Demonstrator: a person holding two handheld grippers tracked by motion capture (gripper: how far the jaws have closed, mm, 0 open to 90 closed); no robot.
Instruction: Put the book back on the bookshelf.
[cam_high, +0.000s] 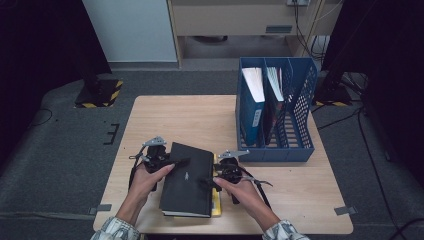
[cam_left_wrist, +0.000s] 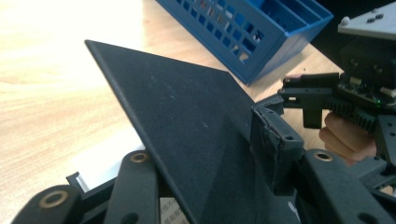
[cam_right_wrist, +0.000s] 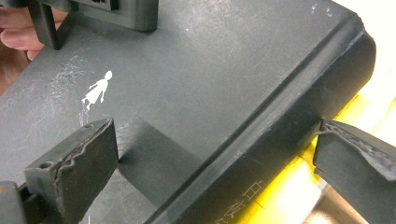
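Two grippers are set at the black book (cam_high: 187, 179): left gripper (cam_high: 172, 162) clamped on its cover, right gripper (cam_high: 211, 182) spread astride its spine.

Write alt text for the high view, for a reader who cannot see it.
A person's two hands hold grippers at either side of a black book lying on a wooden table, the left gripper at its left edge and the right gripper at its spine. A yellow book peeks out beneath it, and a blue file rack holding books stands behind on the right.
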